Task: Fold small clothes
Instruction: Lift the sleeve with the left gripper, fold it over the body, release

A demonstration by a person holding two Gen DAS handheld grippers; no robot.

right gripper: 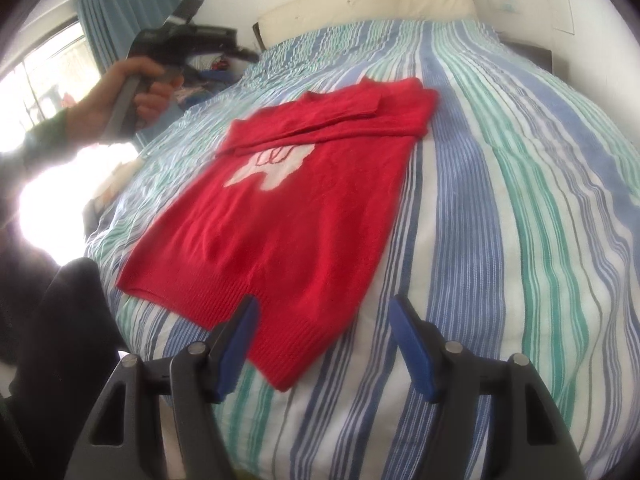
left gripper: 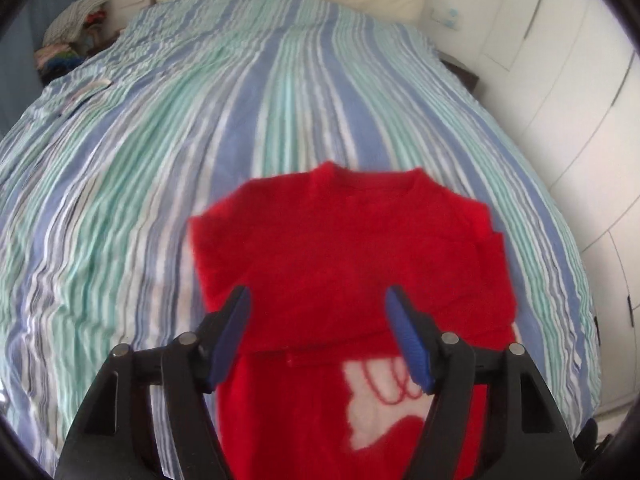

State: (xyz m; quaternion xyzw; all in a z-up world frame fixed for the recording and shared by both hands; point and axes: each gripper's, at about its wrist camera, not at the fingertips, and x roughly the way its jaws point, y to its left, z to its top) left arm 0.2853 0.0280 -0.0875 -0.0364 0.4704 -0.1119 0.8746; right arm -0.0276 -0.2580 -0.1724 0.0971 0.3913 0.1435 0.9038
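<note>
The red knit sweater (right gripper: 272, 216) is lying flat on the striped duvet (right gripper: 500, 200), front side up, with a white motif (right gripper: 272, 168) showing on its chest. Both sleeves are lying folded across the upper chest, overlapping just below the neckline (left gripper: 372, 178); the fold edge is partly covering the top of the motif. The ribbed hem (right gripper: 280, 344) is resting just ahead of the right gripper (right gripper: 322, 348), with the near hem corner sitting between the lines of its two blue pads (right gripper: 236, 352); whether either pad touches the fabric cannot be told. The right gripper's jaws are standing wide apart and are gripping nothing.

The left gripper (left gripper: 318, 340) is hovering above the sweater's chest area, pointing steeply down, its blue pads (left gripper: 408, 340) spread wide. No fabric is caught between them; the sweater is showing as background below the gap.

In the right wrist view, the person's left hand (right gripper: 132, 92) is gripping the left gripper's handle, up and to the left of the right gripper, well apart from the sweater. A green sleeve (right gripper: 44, 136) is covering the forearm.

Beyond the sweater, a cream headboard (right gripper: 360, 4) is standing at the far end of the bed. A blue curtain (right gripper: 100, 20) is hanging at the far left beside a bright window. White wardrobe doors (left gripper: 560, 100) are running along the right of the left gripper's view.
</note>
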